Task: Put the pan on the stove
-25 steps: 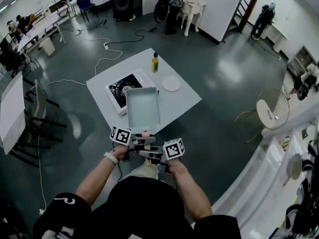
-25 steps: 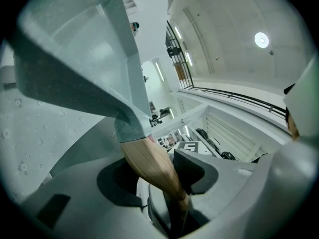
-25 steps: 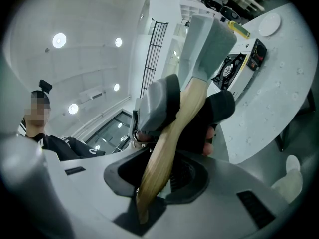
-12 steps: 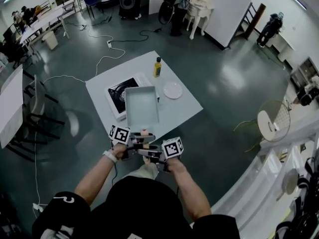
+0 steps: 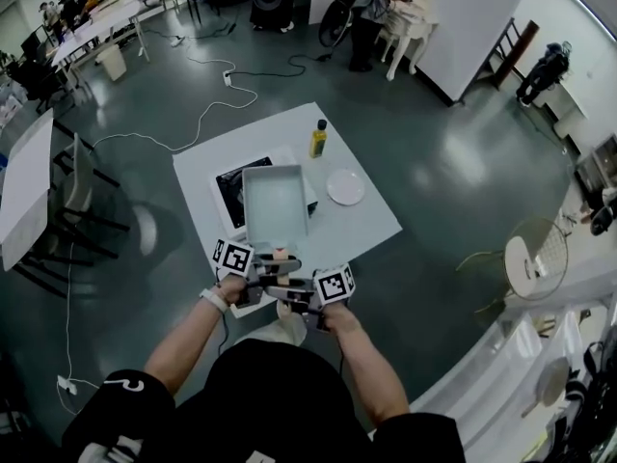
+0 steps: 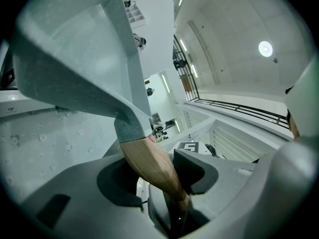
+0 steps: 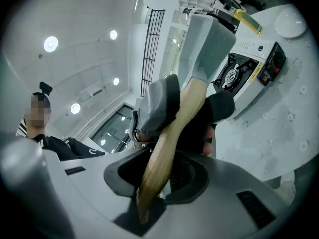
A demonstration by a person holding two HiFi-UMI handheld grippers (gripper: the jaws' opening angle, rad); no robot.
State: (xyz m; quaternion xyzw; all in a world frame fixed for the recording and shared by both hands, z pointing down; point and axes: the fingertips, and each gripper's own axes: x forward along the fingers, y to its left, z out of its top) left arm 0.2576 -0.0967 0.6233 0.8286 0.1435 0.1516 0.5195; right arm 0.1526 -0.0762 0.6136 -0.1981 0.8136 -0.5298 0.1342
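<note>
The pan [image 5: 275,204] is a grey rectangular tray with a wooden handle [image 5: 281,256]. It hangs tilted above the near part of the white table [image 5: 362,225], overlapping the black stove [image 5: 229,183]. My left gripper [image 5: 273,265] is shut on the handle close to the pan. My right gripper [image 5: 290,298] is shut on the handle's end, just behind it. In the left gripper view the pan [image 6: 75,59] fills the upper left, and the handle [image 6: 152,161] runs down between that gripper's [image 6: 159,178] pads. In the right gripper view the handle [image 7: 172,128] slants through that gripper [image 7: 159,173], and the stove [image 7: 239,68] lies beyond.
A yellow bottle [image 5: 317,139] stands at the table's far side and a white plate [image 5: 345,187] lies to the right of the pan. Cables trail over the dark floor [image 5: 174,85] at the left. Chairs and other tables stand around the room.
The pan, gripped at its handle by both grippers, now covers more of the stove than before. Both grips look the same. The head view has shifted a little.
</note>
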